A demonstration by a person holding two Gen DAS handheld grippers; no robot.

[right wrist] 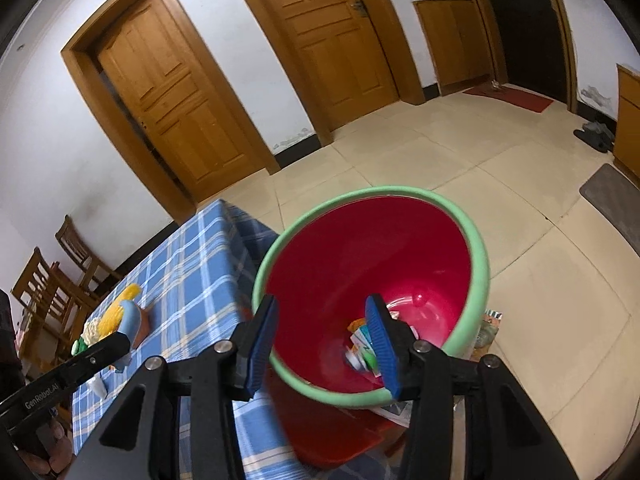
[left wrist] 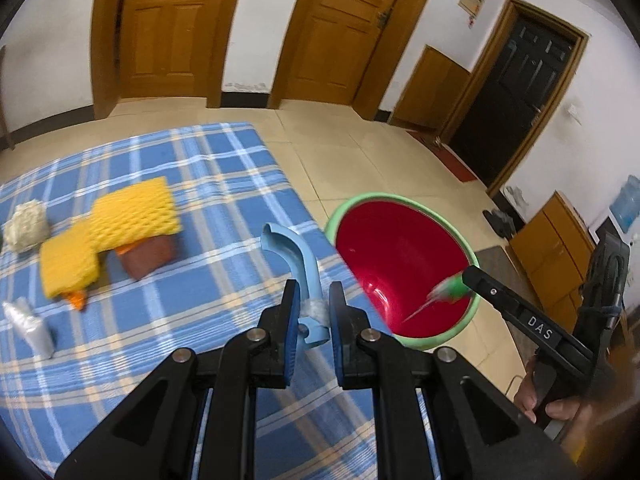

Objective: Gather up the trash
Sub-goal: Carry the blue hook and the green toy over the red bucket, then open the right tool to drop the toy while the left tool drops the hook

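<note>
My left gripper (left wrist: 314, 302) is shut on a curved light-blue plastic piece (left wrist: 298, 264) and holds it over the right side of the blue plaid table (left wrist: 200, 184). My right gripper (right wrist: 320, 328) is open and empty over the red bin with a green rim (right wrist: 476, 248). A blurred green and white piece (left wrist: 444, 292) is in mid-air just off the right fingers, above the bin (left wrist: 336, 216). Several wrappers (right wrist: 364, 350) lie at the bin's bottom. On the table lie yellow foam netting (left wrist: 132, 210), a brown packet (left wrist: 150, 256), a white wad (left wrist: 28, 222) and a silver wrapper (left wrist: 30, 326).
The bin stands on the tiled floor beside the table's right edge. Wooden doors (left wrist: 168, 28) line the far wall. Wooden chairs (right wrist: 52, 280) stand past the table. Papers (right wrist: 488, 328) lie on the floor by the bin. A grey mat (right wrist: 616, 200) and a cabinet (left wrist: 556, 240) are at the right.
</note>
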